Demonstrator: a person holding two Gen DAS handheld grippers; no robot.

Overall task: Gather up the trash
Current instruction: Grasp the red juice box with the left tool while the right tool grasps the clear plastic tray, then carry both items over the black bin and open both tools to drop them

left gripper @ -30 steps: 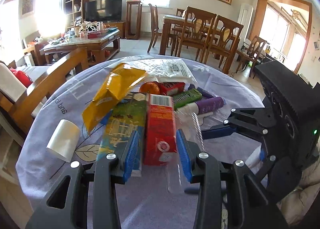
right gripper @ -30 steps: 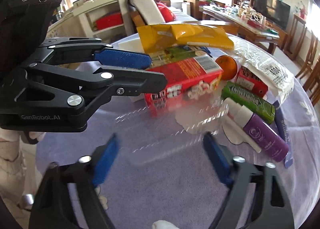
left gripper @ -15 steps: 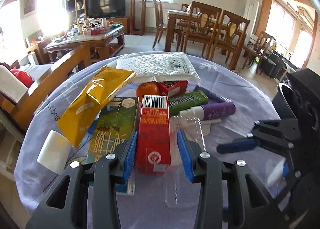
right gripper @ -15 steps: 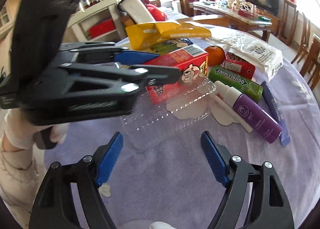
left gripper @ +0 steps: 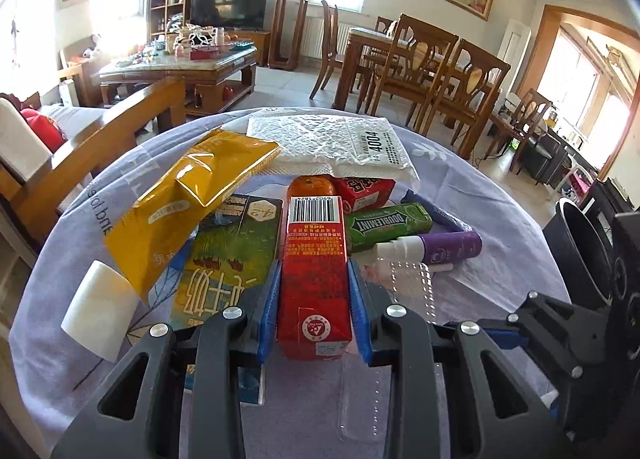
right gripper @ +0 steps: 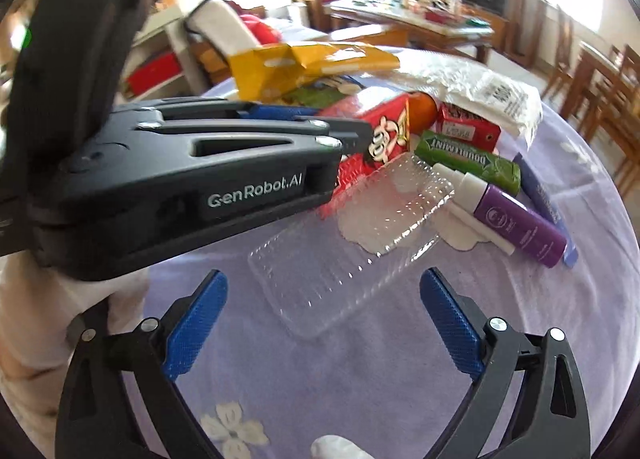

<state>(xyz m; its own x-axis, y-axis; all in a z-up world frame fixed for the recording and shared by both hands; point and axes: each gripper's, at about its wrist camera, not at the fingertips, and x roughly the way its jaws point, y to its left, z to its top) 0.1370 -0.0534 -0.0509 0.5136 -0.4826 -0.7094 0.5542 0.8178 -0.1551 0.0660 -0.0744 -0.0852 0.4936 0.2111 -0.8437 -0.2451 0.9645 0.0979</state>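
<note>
Now the left gripper (left gripper: 314, 307) has its blue pads pressed against both sides of the red drink carton (left gripper: 314, 271), which lies on the lilac tablecloth (left gripper: 500, 219) between a green milk carton (left gripper: 228, 263) and a clear plastic tray (right gripper: 352, 243). Beside it, the right gripper (right gripper: 320, 323) hovers with fingers spread wide before that tray. Farther out lie a Doublemint gum pack (left gripper: 388, 227), purple bottle (left gripper: 448, 245), orange (left gripper: 310, 187) and yellow pouch (left gripper: 188, 211).
</note>
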